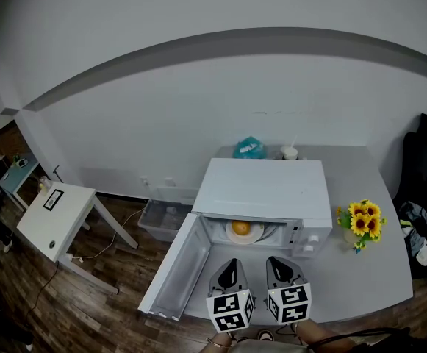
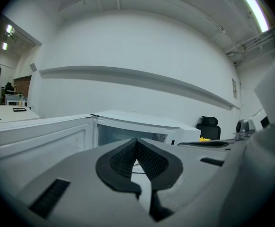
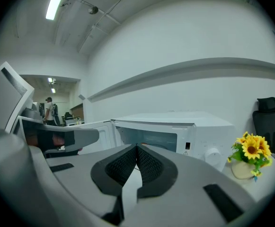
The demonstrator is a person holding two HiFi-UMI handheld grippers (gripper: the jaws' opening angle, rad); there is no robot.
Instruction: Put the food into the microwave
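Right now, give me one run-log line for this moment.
microwave door: open | food: on plate inside microwave | left hand-held gripper: shut, empty | right hand-held gripper: shut, empty

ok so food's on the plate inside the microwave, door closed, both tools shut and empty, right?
No: the microwave door is open, swung out to the left, as the head view shows. The rest holds: food on the plate inside the microwave, left tool and right tool shut and empty.

Grey table (image 1: 360, 271) with microwave (image 1: 264, 190), sunflowers (image 1: 361, 223), perhaps cup (image 1: 289, 153)
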